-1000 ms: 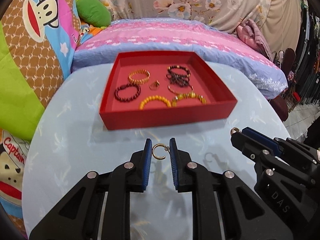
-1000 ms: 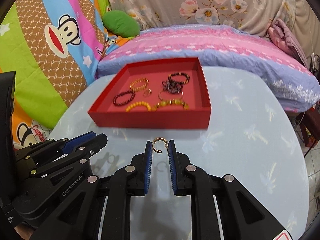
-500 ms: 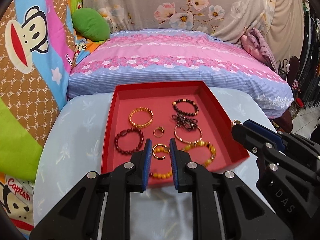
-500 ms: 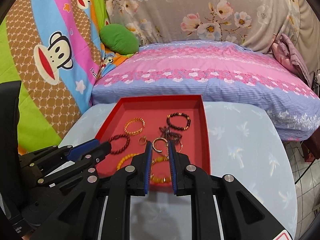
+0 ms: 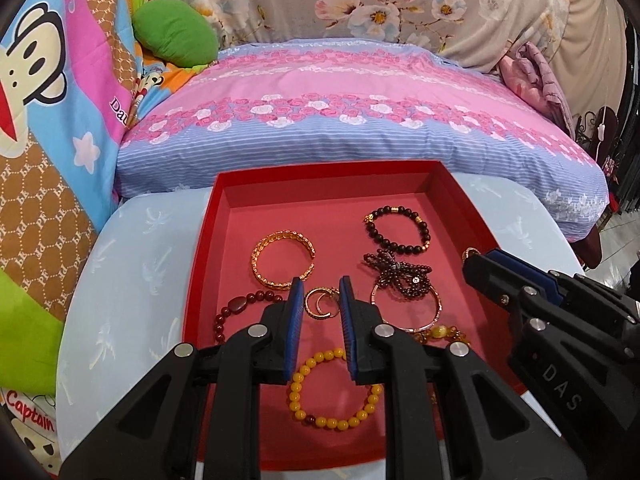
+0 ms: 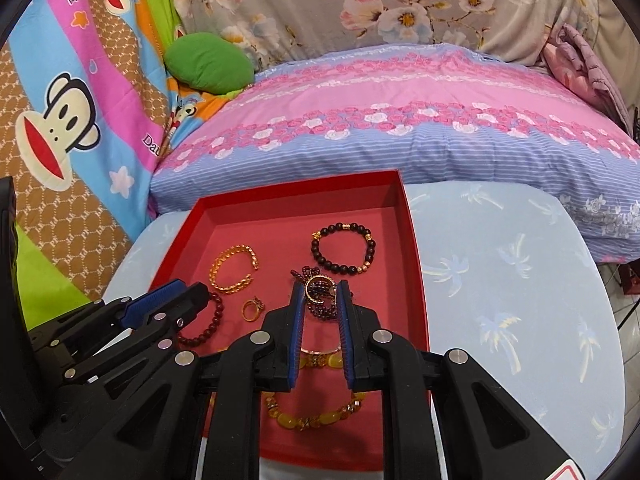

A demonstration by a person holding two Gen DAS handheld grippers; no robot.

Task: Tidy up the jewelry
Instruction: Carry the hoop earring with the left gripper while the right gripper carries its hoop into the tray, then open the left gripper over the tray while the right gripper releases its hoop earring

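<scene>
Earrings, one clamped at each gripper's tips (left gripper (image 5: 320, 306), right gripper (image 6: 319, 292)), should be lowered onto bare tray (image 5: 320, 200) floor ahead of us before we open, clear of the bracelets below.

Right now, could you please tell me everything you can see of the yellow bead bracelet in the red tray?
The yellow bracelet is a closed loop of small, round, glossy amber-yellow beads, with one darker reddish bead on its near side. It lies flat on the floor of the red tray, in the near part, below and behind the left tool's fingers, which hide parts of the loop. From this view nothing seems to touch it but the tray floor.
</scene>
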